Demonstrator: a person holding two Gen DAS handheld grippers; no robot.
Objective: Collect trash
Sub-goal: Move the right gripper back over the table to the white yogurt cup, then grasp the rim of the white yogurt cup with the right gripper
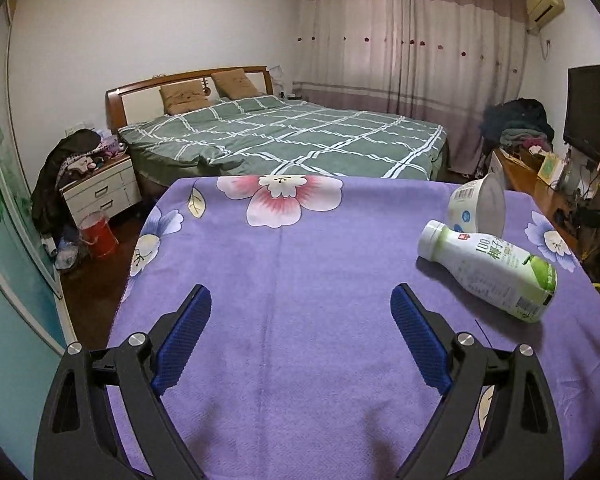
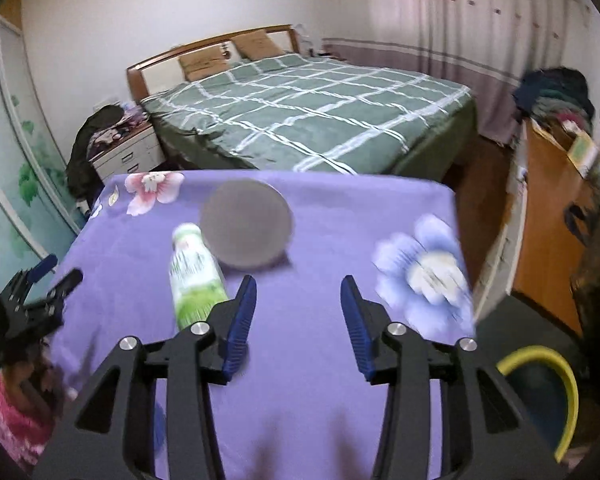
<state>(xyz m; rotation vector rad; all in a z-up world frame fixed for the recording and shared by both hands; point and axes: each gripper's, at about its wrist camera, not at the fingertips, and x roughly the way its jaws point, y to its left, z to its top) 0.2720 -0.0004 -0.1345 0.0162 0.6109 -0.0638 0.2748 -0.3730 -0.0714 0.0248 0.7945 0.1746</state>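
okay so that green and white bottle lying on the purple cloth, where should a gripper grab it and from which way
Grip the bottle across its wide body, coming down from above with the fingers straddling its sides. It lies flat with its cap pointing at the tipped bowl, so that end looks crowded, while the label section seems the freest to reach.

bottle (image 1: 488,270): 1 | paper bowl (image 1: 476,206): 1 | yellow-rimmed bin (image 2: 540,396): 1

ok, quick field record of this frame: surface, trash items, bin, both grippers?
surface: table under purple floral cloth
trash 1: white-and-green drink bottle, lying on its side
trash 2: white paper bowl, tipped on its side, just beyond the bottle
bin: yellow-rimmed bin, on the floor off the table's right edge
left gripper: open, empty
right gripper: open, empty, near the bottle's base
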